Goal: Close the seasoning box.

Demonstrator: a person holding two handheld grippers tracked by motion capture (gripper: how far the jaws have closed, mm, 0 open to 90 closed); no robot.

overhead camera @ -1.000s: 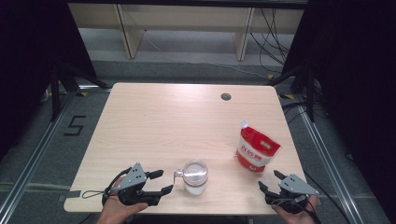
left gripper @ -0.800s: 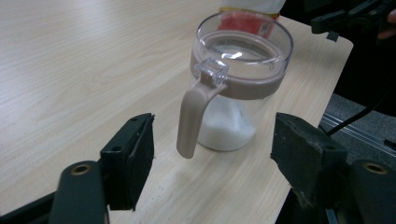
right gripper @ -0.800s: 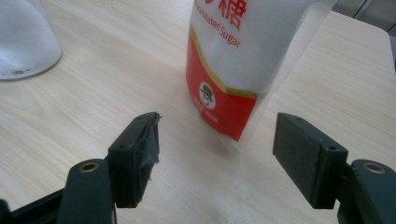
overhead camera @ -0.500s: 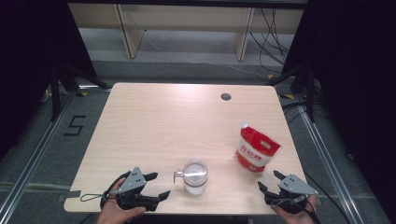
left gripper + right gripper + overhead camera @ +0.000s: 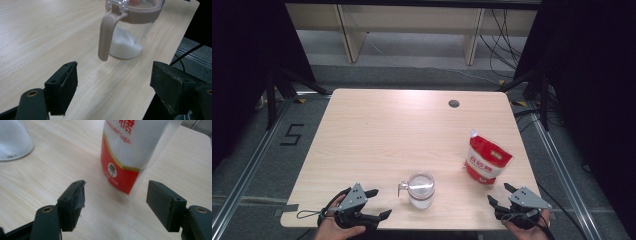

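Both claws gape wide, holding nothing: left claw (image 5: 371,203) low-left facing jug (image 5: 420,189), right claw (image 5: 500,194) low-right under sugar bag (image 5: 486,158). Nothing started, looks like.

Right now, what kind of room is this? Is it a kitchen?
Probably not a kitchen: more likely a lab or recording studio. The wooden table stands among black curtains, floor rails and loose cables, with only a sugar bag and jar.
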